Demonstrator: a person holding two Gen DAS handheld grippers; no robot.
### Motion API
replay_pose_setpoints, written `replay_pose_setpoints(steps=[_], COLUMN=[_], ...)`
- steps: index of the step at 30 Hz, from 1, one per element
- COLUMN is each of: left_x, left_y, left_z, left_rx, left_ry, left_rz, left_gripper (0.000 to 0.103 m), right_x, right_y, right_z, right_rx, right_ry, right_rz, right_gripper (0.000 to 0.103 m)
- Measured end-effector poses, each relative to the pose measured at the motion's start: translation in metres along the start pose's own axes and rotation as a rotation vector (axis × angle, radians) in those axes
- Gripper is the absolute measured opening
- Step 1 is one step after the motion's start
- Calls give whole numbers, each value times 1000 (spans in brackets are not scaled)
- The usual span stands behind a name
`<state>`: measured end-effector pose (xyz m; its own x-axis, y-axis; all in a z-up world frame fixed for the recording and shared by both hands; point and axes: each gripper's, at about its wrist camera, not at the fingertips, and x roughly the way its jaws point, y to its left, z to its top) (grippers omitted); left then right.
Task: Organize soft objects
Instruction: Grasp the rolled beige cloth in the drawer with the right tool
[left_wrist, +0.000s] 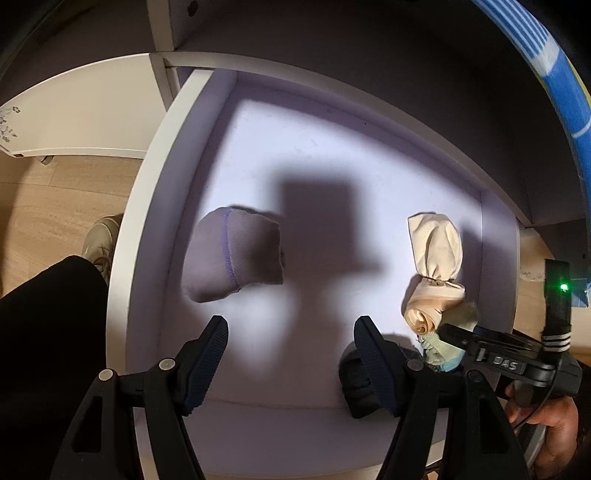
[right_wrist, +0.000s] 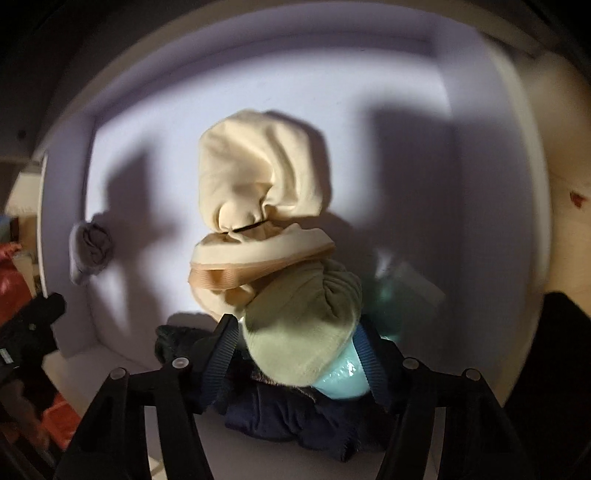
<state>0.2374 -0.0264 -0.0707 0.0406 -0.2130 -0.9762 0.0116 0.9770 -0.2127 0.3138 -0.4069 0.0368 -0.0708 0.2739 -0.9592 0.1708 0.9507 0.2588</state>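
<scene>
Inside the drawer (left_wrist: 155, 206), right hand-held gripper (right_wrist: 295, 347) clamps the green sock bundle (right_wrist: 306, 325) beside the cream bundle (right_wrist: 258, 177), probably grouping them; left hand-held gripper (left_wrist: 291, 350) hovers wide, empty.

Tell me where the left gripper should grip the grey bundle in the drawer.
Probably across its near rounded end, coming straight down from above. The grey bundle lies alone on the drawer floor, apart from the walls and the cream bundle, and the open left gripper looks wide enough.

A bright pool lights the drawer (left_wrist: 258, 140) floor, crossed by hard shadows. Corners fall dark. Edges bend; right view is blurred.
</scene>
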Motion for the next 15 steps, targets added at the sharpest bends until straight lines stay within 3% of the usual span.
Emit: replay_pose_setpoints(steps=[3, 9, 15], left_x=[1, 2, 3], left_y=[-3, -5, -14], left_z=[-1, -1, -3], left_rx=[10, -2, 27], left_ry=[4, 5, 9], left_rz=[2, -3, -12], left_gripper=[72, 72, 72], right_x=[21, 21, -13], right_y=[26, 30, 3], right_z=[-3, -8, -3], right_rx=[-29, -57, 26], right_ry=[18, 50, -76], right_rz=[2, 67, 26], right_gripper=[63, 58, 58])
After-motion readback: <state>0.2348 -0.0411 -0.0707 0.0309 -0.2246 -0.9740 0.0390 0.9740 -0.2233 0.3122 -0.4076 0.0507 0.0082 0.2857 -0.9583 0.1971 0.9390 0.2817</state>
